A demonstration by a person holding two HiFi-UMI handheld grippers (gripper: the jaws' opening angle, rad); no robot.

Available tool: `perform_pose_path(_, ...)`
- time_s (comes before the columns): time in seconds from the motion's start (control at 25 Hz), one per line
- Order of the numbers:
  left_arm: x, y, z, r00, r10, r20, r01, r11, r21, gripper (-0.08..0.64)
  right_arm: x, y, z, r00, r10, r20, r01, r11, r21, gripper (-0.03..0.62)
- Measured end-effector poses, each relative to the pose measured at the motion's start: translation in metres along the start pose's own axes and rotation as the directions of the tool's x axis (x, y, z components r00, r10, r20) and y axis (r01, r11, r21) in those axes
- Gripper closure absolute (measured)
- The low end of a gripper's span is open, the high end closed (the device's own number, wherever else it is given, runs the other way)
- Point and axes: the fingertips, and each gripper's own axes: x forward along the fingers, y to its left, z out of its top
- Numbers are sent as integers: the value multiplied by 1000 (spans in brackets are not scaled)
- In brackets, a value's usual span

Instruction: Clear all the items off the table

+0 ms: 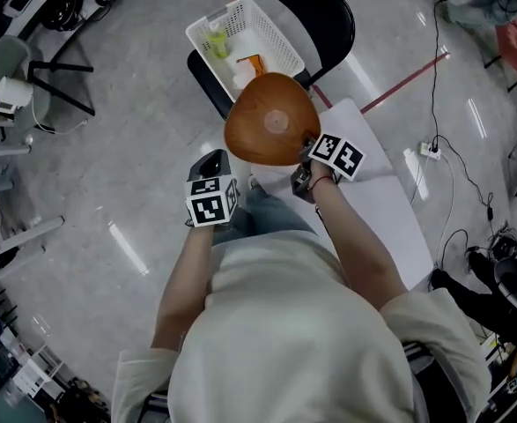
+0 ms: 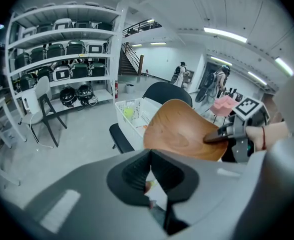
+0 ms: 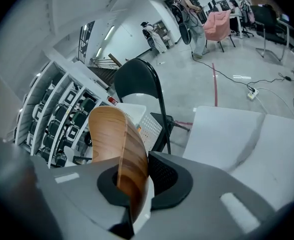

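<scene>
Transfer step, as judged. The right tongs [image 3: 131, 184], clamped on the rim of the wooden bowl [image 1: 271, 122], hold it tilted in the air between the white tabletop [image 1: 390, 210] and the basket [image 1: 280, 33] on the chair [image 1: 328, 7]. The left tongs [image 2: 151, 164] are together and empty. The next move probably calls for lowering the bowl into the basket and releasing it. The bowl is shallow, smooth and orange-brown, with visible grain.
</scene>
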Motion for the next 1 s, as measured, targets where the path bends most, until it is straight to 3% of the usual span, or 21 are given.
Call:
perform_pose_path(0.44,51,8,40,998,-64,-18,65,996,55,552,28,13,23,999,-21,35,18,995,98,575)
perform_pose_path(0.72,85,20,76,988,-146,-60,153,976,154,552,45,23,41,994,-69,88,51,981,186,575)
perform_pose_path(1.0,123,36,119,976,-196,-94,210,961,180,552,64,41,62,988,-114,103,87,969,233,575)
